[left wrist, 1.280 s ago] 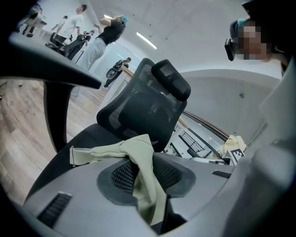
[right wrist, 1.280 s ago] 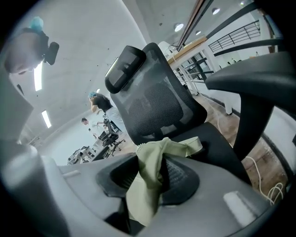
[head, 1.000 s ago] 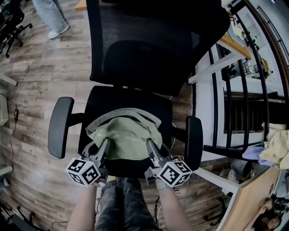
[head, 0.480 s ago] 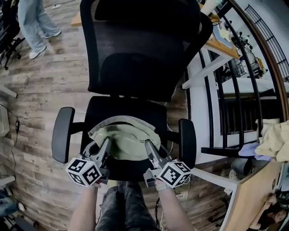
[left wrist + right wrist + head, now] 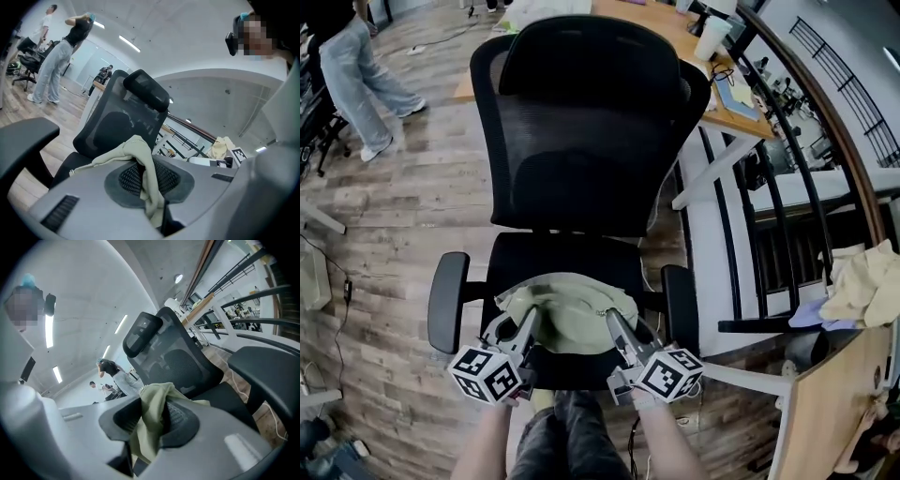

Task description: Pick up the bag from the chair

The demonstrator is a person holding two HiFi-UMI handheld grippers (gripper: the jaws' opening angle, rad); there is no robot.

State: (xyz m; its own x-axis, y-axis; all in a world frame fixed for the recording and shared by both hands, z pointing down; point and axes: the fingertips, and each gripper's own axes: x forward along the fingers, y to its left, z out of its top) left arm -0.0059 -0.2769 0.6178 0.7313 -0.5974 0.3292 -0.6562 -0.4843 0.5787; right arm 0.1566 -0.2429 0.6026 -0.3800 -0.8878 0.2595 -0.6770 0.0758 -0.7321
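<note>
The left claw (image 5: 528, 324) and right claw (image 5: 613, 323) each pinch an edge of the green bag (image 5: 572, 311), at the front of the chair (image 5: 581, 141) seat. Lift both sides evenly so it won't slip

Soft matt cloth bag (image 5: 570, 314), black mesh chair back (image 5: 581, 159), worn wood-plank floor (image 5: 403, 216)

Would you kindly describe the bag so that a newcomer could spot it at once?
Start at the black office chair on the wooden floor. Over the front of its seat is the bag, held by the left gripper and right gripper. It alone is pale green, crumpled cloth.
</note>
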